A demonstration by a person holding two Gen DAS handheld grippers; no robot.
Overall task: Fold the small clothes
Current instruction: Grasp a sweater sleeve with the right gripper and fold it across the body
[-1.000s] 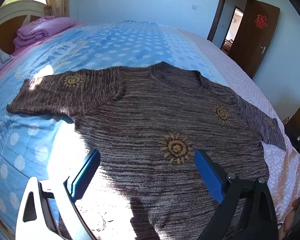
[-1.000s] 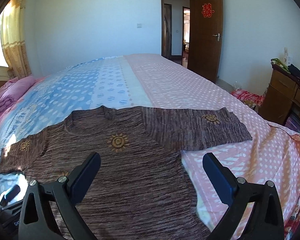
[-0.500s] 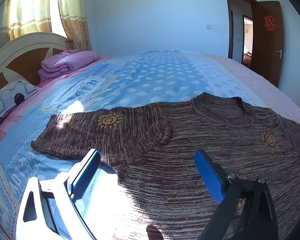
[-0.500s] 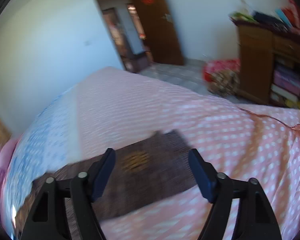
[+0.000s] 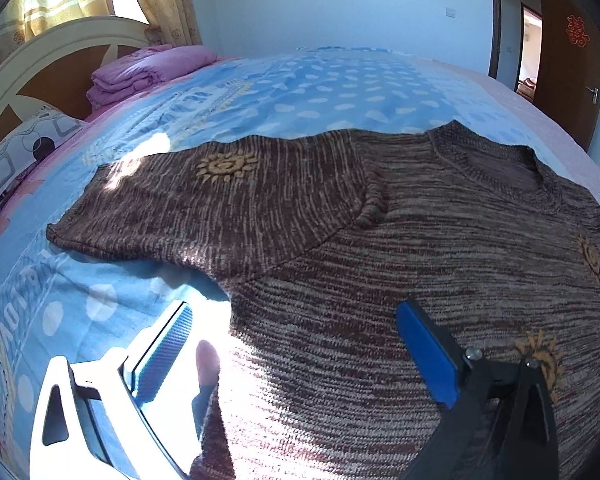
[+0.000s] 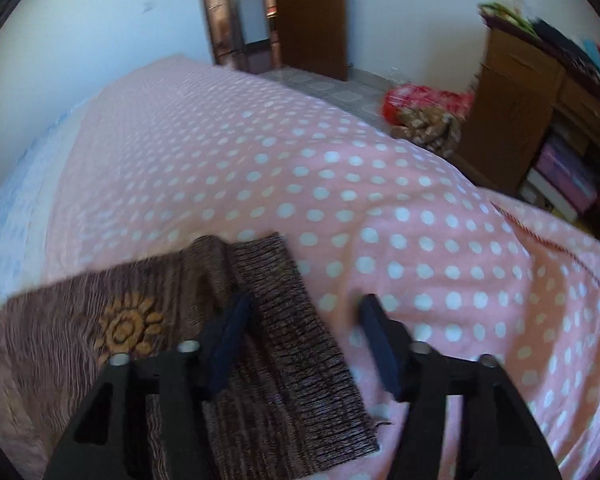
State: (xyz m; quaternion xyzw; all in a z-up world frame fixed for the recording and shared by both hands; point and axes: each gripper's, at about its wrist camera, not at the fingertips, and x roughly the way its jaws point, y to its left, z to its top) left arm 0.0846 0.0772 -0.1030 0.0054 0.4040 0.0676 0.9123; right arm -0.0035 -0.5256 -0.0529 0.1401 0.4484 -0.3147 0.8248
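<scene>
None of the folding shows as done: the brown sweater (image 5: 380,260) lies flat, spread on the bed (image 5: 320,92), both sleeves out to the sides; the left gripper (image 5: 292,344) hovers with its jaws wide apart over the body's side edge below the left sleeve, touching nothing; the right gripper (image 6: 304,316) has just been narrowing its jaws around the cuff end of the right sleeve (image 6: 284,320), which sits between them, not yet pinched; every fold is still left.
</scene>
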